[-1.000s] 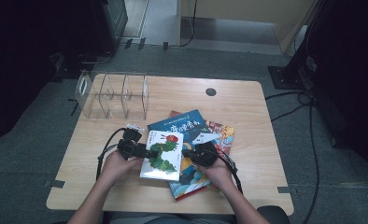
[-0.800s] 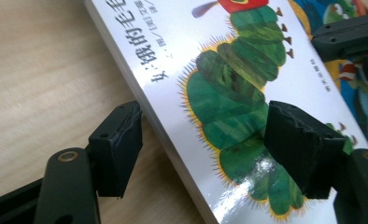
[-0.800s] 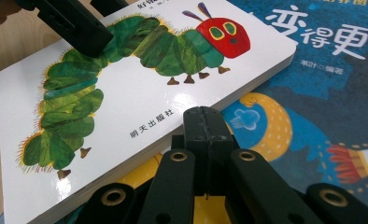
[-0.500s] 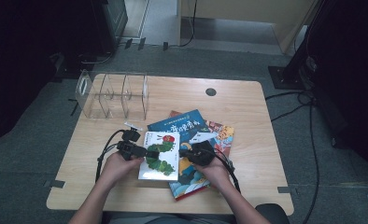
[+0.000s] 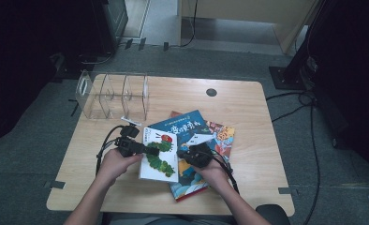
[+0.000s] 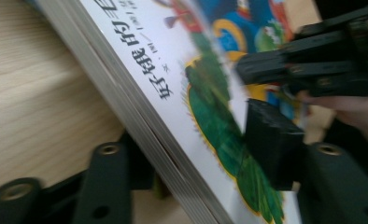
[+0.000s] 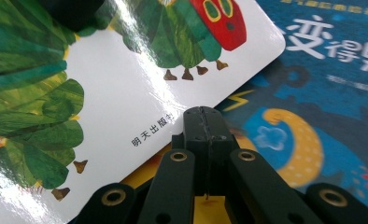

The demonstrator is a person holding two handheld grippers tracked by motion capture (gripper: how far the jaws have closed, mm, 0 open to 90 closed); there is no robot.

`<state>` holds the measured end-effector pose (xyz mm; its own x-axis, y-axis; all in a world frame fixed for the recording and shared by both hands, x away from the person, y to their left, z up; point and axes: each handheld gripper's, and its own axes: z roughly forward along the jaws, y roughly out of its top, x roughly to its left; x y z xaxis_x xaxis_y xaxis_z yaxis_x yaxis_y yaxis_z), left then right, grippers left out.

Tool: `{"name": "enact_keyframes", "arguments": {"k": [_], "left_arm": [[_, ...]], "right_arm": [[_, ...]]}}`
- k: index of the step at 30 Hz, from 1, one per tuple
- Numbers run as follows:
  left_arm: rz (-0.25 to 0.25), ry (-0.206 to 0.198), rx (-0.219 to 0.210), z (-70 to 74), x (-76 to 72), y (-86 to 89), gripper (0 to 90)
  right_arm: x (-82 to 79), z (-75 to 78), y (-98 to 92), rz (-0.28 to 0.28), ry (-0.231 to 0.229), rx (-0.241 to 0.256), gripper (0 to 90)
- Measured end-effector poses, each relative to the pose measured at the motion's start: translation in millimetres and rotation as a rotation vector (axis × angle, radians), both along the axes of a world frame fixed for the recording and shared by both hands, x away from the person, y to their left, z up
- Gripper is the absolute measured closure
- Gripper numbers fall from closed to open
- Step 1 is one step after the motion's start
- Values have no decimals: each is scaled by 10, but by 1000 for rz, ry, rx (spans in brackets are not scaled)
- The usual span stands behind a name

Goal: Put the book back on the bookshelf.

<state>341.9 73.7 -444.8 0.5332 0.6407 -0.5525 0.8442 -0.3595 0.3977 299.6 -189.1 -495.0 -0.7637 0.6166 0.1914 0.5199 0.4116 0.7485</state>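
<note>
Wooden table (image 5: pixel 248 103) fills the frame centre in the high view, clear plastic divider rack (image 5: pixel 112 96) at its upper left. Below centre sits the book stack: blue book (image 5: pixel 187 126) under, another colourful book (image 5: pixel 222 136) poking out to the right, and on top the white caterpillar book (image 5: pixel 160 154). Its long axis runs near vertical in the frame, leaning slightly, top edge toward the rack and far side, bottom edge toward you. The caterpillar's red head sits at the far end, green body trailing back to you. In the left gripper view its left edge is raised off the wood, page edges showing. Your left gripper (image 5: pixel 147 150) comes in from the left of the frame, jaws clamped on that book's left edge, one jaw under it, one on the cover. Your right gripper (image 7: pixel 204 122) has its jaws pressed together, tip touching the book's right edge, right where the white cover meets the blue one.
</note>
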Motion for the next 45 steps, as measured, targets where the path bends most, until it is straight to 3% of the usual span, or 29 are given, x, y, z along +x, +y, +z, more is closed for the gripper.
{"name": "enact_keyframes", "arguments": {"k": [1,6,7,13,16,18,23,25,30,34,37,45], "left_arm": [[-14,-27,42,85,1,-35,520],[-29,-13,8,177,47,-47,624],[-45,-3,31,211,76,-80,635],[-45,18,54,274,127,-147,697],[-69,21,75,352,142,-197,722],[-87,22,92,410,166,-218,768],[-131,-5,208,544,191,-317,787],[-134,-12,217,555,192,-323,788],[-129,-45,237,621,203,-296,787],[-127,-100,248,676,177,-239,787],[-90,-96,258,710,190,-151,787],[-54,-85,279,784,225,-8,787]], "right_arm": [[-20,-4,38,14,-24,-9,900],[-40,-4,73,28,-29,-12,900],[-43,-3,72,29,-29,-13,900],[-42,1,53,42,-12,-1,884],[-59,14,34,48,-18,-14,874],[-57,14,23,45,-20,-16,874],[-48,10,27,50,-23,-10,860],[-44,10,27,53,-26,-11,852],[0,9,-19,30,-13,8,770],[11,12,-31,28,-30,6,737],[24,2,-37,25,-42,1,706],[56,6,-53,6,-91,-47,612]]}}
